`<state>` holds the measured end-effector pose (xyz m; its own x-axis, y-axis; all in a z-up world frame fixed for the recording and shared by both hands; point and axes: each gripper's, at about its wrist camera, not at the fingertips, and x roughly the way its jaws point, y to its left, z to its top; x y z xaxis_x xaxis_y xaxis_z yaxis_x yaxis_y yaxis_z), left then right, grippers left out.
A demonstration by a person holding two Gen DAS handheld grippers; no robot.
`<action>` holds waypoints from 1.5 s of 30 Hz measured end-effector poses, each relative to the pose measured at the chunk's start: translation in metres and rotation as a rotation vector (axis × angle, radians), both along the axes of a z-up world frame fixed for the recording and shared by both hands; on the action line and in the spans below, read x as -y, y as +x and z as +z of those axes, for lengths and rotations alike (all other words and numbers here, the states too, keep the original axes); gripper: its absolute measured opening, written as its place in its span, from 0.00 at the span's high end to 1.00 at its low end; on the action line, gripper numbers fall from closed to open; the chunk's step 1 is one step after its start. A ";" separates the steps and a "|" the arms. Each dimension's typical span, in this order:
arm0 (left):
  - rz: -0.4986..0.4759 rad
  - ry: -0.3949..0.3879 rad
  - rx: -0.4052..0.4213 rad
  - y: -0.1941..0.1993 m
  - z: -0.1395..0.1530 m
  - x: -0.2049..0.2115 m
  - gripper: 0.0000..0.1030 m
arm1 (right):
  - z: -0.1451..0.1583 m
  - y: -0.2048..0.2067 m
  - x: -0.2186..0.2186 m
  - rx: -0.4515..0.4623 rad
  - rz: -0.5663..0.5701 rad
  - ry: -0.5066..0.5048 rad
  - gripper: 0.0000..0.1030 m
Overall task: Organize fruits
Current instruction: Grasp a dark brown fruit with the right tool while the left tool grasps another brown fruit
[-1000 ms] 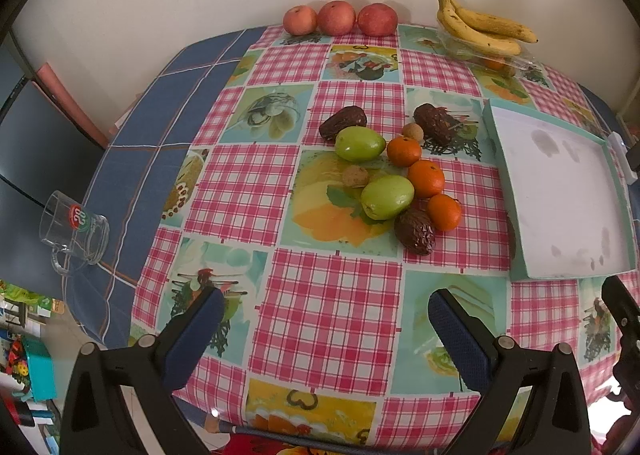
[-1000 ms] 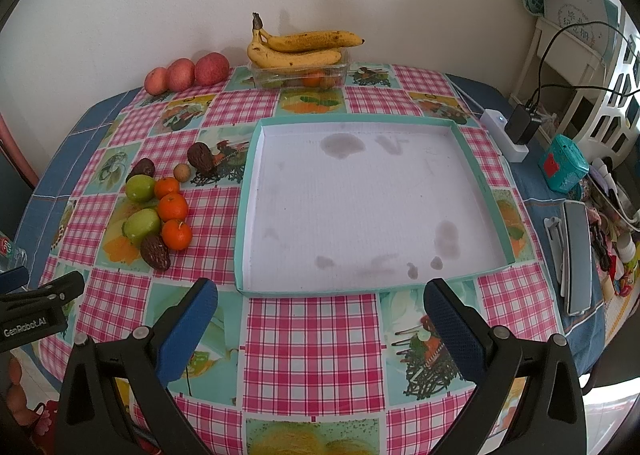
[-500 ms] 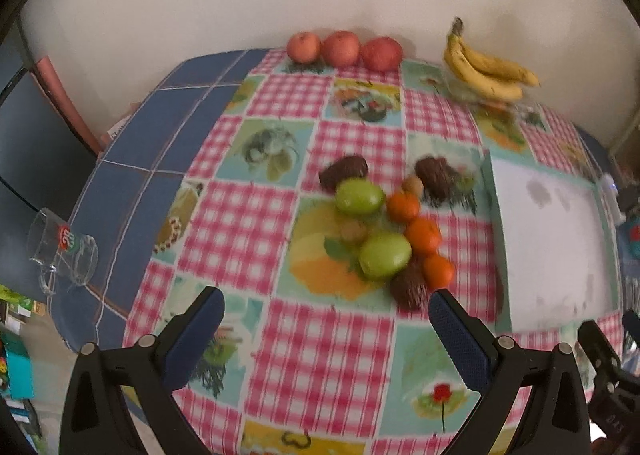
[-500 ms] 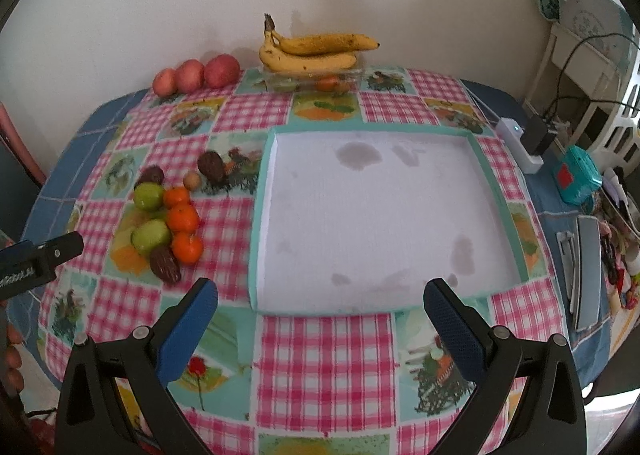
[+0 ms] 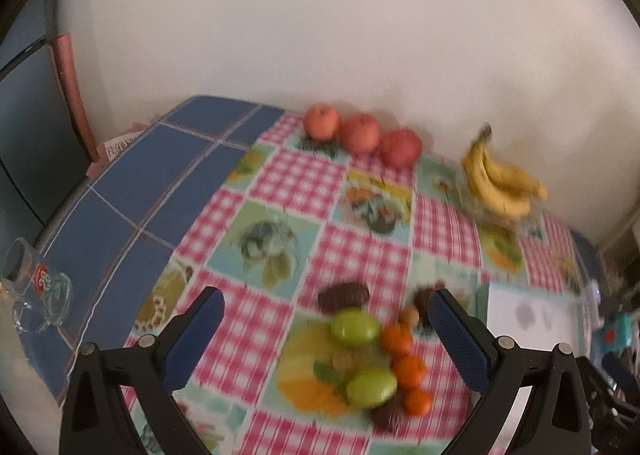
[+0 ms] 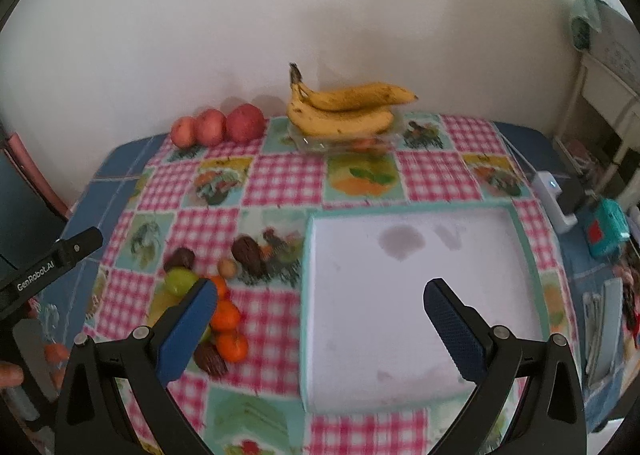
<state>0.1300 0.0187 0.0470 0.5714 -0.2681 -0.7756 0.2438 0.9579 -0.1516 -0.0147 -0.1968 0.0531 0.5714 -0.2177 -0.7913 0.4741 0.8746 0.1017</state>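
A cluster of loose fruit lies on the checked tablecloth: two green fruits (image 5: pixel 354 327) (image 6: pixel 180 281), three oranges (image 5: pixel 408 369) (image 6: pixel 226 315), dark brown fruits (image 5: pixel 344 295) (image 6: pixel 248 251) and small brown nuts. To its right sits a white tray (image 5: pixel 540 319) (image 6: pixel 400 315) with a teal rim, holding nothing. My left gripper (image 5: pixel 325 295) hangs open above the cluster, touching nothing. My right gripper (image 6: pixel 321 287) is open over the tray's left rim, its left finger hiding part of the cluster. The left view is blurred.
Three red apples (image 5: pixel 360 133) (image 6: pixel 218 125) line the wall at the back. Bananas (image 5: pixel 500 183) (image 6: pixel 344 107) rest on a clear box. A glass mug (image 5: pixel 38 287) stands at the table's left edge. A power strip (image 6: pixel 554 199) and a teal box (image 6: pixel 604 227) sit right of the tray.
Both views have tilted upward, showing more wall, and the fruit and tray now sit lower in frame. Both grippers stay open. No fruit has moved.
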 end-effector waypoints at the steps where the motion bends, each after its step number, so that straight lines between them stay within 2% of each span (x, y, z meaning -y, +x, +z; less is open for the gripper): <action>1: 0.006 0.002 0.007 0.004 0.001 0.000 0.00 | 0.003 0.005 0.001 0.019 0.003 -0.003 0.00; 3: -0.003 0.005 0.005 0.015 0.002 0.001 0.00 | 0.006 0.017 0.004 0.040 0.012 -0.011 0.00; 7: -0.036 -0.090 -0.079 0.037 -0.005 0.001 0.00 | 0.003 0.039 0.012 0.045 0.006 0.033 0.00; 9: -0.050 -0.063 -0.074 0.042 -0.009 0.009 0.00 | -0.001 0.049 0.015 0.048 0.011 0.065 0.00; 11: -0.061 -0.036 -0.066 0.047 -0.012 0.015 0.00 | -0.004 0.058 0.016 0.057 0.004 0.040 0.00; 14: -0.037 -0.067 -0.051 0.055 -0.009 0.013 0.00 | -0.003 0.071 0.014 0.089 0.028 0.023 0.00; 19: -0.013 -0.056 -0.013 0.070 -0.008 0.014 0.00 | -0.004 0.088 0.018 0.137 0.042 0.009 0.01; 20: -0.014 -0.049 -0.017 0.072 -0.011 0.015 0.00 | -0.008 0.092 0.019 0.135 0.046 0.014 0.02; 21: -0.014 -0.043 -0.027 0.075 -0.014 0.016 0.00 | -0.012 0.095 0.021 0.131 0.046 0.026 0.09; 22: -0.011 -0.036 -0.048 0.079 -0.021 0.017 0.03 | -0.016 0.098 0.022 0.126 0.047 0.040 0.21; 24: -0.015 -0.028 -0.090 0.082 -0.033 0.020 0.11 | -0.025 0.103 0.025 0.108 0.049 0.063 0.34; 27: -0.040 0.002 -0.172 0.088 -0.059 0.028 0.16 | -0.039 0.108 0.028 0.071 0.052 0.092 0.34; 29: -0.052 -0.018 -0.235 0.091 -0.076 0.031 0.22 | -0.048 0.109 0.031 0.052 0.047 0.121 0.37; 31: -0.060 -0.034 -0.297 0.092 -0.093 0.034 0.23 | -0.058 0.110 0.033 0.024 0.044 0.140 0.40; 36: -0.093 0.007 -0.353 0.088 -0.113 0.048 0.23 | -0.080 0.117 0.025 -0.039 0.076 0.192 0.41; 43: -0.087 0.013 -0.438 0.087 -0.138 0.049 0.23 | -0.109 0.129 0.013 -0.100 0.102 0.245 0.41; 45: -0.084 0.007 -0.449 0.087 -0.140 0.048 0.26 | -0.112 0.129 0.012 -0.106 0.102 0.249 0.41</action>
